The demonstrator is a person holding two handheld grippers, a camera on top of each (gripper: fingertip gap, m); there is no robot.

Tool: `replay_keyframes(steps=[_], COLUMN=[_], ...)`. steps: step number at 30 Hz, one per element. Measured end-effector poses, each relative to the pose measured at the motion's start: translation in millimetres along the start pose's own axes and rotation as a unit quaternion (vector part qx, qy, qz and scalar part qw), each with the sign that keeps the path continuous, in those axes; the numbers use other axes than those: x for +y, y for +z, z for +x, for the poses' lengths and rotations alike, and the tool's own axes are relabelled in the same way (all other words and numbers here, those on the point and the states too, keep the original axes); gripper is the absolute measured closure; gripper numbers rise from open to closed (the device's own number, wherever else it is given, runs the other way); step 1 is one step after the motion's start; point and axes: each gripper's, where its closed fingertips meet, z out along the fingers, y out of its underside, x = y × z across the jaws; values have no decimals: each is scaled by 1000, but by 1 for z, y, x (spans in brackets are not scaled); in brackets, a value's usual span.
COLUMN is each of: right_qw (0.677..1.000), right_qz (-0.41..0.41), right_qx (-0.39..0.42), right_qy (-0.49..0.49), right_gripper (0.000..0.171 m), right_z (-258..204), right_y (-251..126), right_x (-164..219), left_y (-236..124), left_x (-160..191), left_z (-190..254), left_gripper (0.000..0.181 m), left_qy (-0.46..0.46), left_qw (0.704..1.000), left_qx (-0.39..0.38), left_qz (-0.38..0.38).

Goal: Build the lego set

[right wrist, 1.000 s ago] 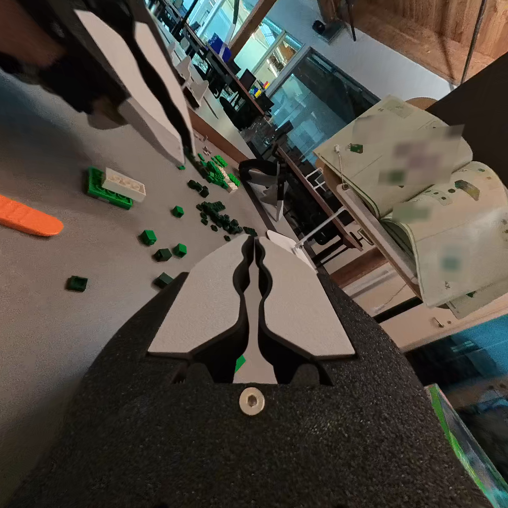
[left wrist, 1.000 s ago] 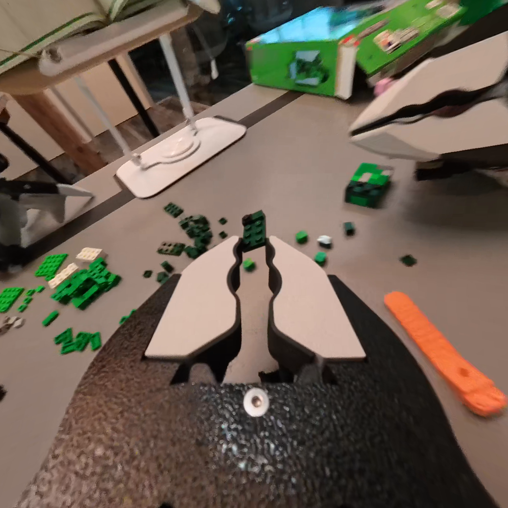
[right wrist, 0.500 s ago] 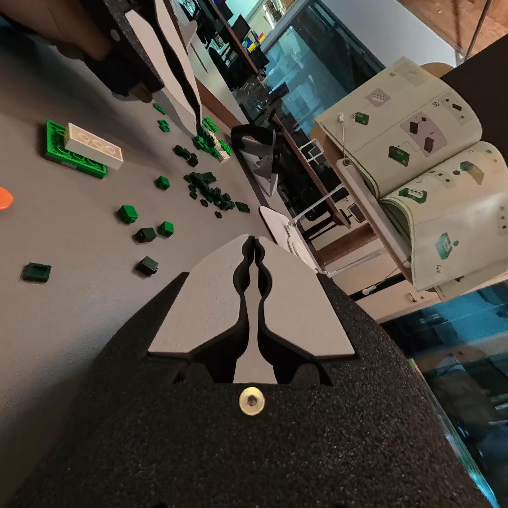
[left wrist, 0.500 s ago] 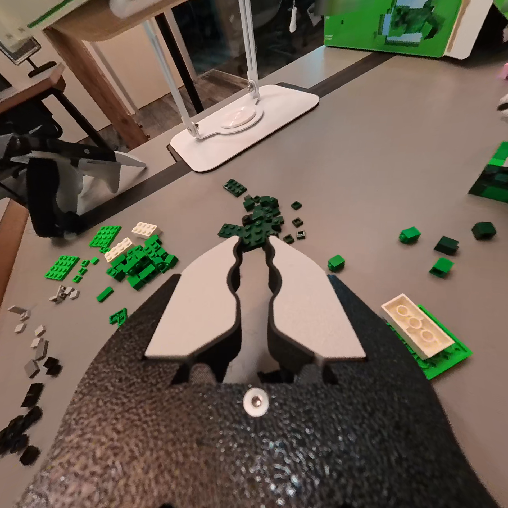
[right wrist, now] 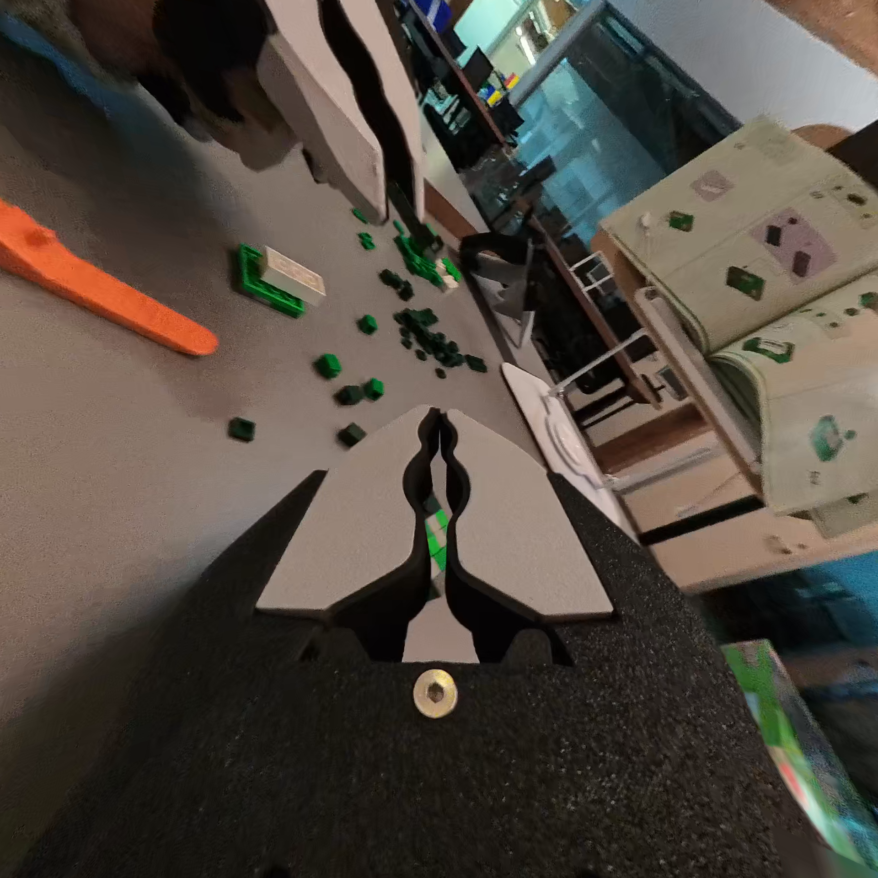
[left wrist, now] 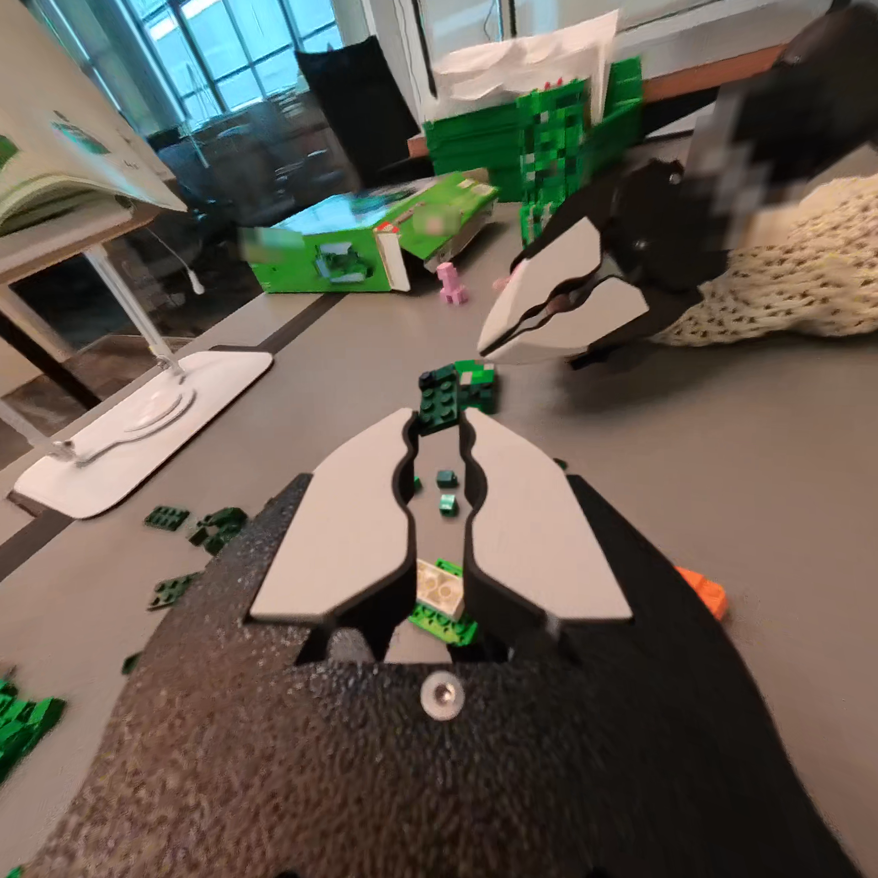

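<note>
My left gripper (left wrist: 437, 420) is shut on a dark green studded plate (left wrist: 439, 399) held upright at its tips, above the grey table. Just behind the plate sits a small green block build (left wrist: 477, 389). My right gripper (left wrist: 494, 344) is shut and hovers just right of and above that build. In the right wrist view its tips (right wrist: 439, 420) are pressed together with nothing between them, and the build (right wrist: 437, 532) shows through the gap below. The left gripper (right wrist: 399, 209) hangs at the top of that view.
An orange brick separator (right wrist: 95, 290), a white brick on a bright green plate (right wrist: 280, 280) and loose dark green pieces (right wrist: 427, 337) lie on the table. A white lamp base (left wrist: 142, 427), a green box (left wrist: 332, 252), a pink figure (left wrist: 451, 285) and an open instruction booklet (right wrist: 760, 285) stand around. Tip to tip, the grippers are about 8 cm apart. From the left gripper's tips to the orange brick separator (right wrist: 95, 290) is close to 10 cm.
My left gripper swung from above the pile of dark green pieces over to the small green build, plate still in its tips. My right gripper moved closer to the build, still shut.
</note>
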Motion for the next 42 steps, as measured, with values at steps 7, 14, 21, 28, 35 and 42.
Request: replay_keyframes(steps=[7, 14, 21, 28, 35, 42], right_qw=[997, 998, 998, 998, 998, 997], right_qz=[-2, 9, 2, 0, 2, 21], right_qx=[-57, -62, -66, -68, -66, -73], right_qy=[50, 16, -3, -12, -19, 6], right_gripper=[171, 171, 171, 171, 171, 171], right_z=[-10, -15, -18, -20, -20, -18], right_y=[4, 8, 10, 12, 11, 8], right_x=[3, 1, 3, 4, 4, -1], left_y=[-1, -4, 5, 7, 10, 10], left_x=[11, 14, 20, 20, 24, 24], left_z=[-23, -30, -11, -2, 3, 3], left_gripper=[166, 166, 165, 166, 165, 166], left_qy=[48, -10, 43, 56, 75, 78], left_qw=[992, 994, 997, 997, 996, 995], left_qx=[-120, -109, -66, -43, -37, -35], left_qz=[-16, 0, -27, -30, -44, -43])
